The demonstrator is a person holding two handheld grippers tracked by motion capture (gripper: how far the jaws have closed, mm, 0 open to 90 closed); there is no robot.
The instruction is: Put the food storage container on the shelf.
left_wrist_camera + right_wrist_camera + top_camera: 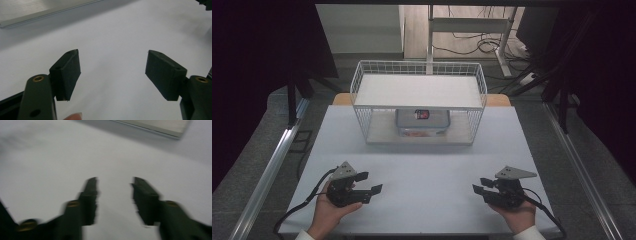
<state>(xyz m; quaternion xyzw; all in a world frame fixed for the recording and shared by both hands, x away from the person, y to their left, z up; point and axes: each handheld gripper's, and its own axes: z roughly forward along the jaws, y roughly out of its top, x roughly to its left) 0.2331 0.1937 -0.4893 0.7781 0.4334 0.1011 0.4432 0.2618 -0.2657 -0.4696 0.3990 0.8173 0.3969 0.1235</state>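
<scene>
White table (422, 165), left tool (371, 182) open, empty, right tool (478, 186) open, empty

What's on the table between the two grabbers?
Nothing. In the high view, only bare white table lies between the left gripper and the right gripper. Both hold their jaws open and empty.

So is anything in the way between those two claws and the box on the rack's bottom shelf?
Nothing lies on the table between the left gripper, the right gripper and the box. The rack is open at its front, but its upper shelf sits low over the box, so a gripper would probably have to come in level.
</scene>
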